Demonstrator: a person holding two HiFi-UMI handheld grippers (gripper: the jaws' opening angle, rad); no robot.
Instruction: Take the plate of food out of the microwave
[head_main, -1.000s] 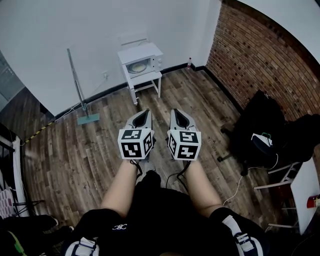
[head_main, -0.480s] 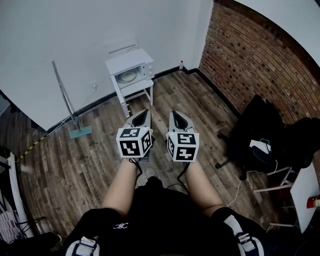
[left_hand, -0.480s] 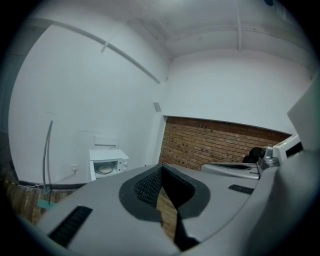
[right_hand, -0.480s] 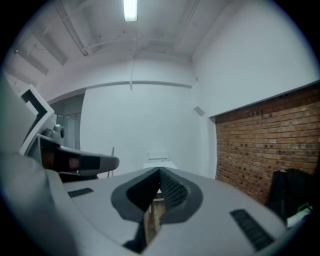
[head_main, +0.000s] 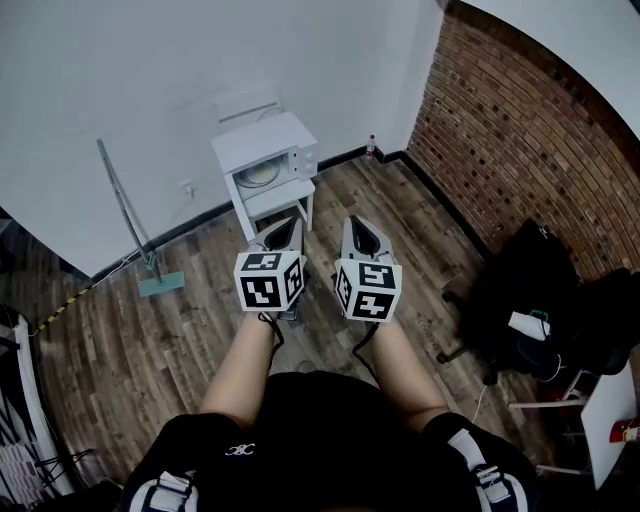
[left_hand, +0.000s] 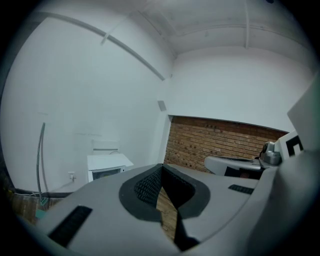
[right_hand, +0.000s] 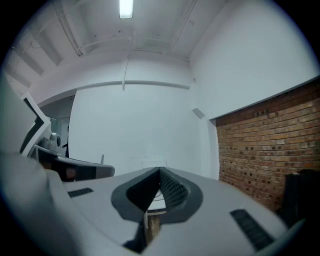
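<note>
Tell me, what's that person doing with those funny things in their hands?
A person holds two grippers out in front. The left tongs and the right tongs are both shut, with nothing in them. Ahead, a white microwave sits on a little white table, and a plate shows inside it. The tongs are not near it, so the plate has not been taken out yet.

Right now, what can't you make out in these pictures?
- What lies on the plate: head view, too small to tell.
- Microwave door, open or shut: head view, too small; right gripper view, jaws mostly cover it.
- Bottle label: head view, too small.
- White table: head view, cut by right edge.
</note>
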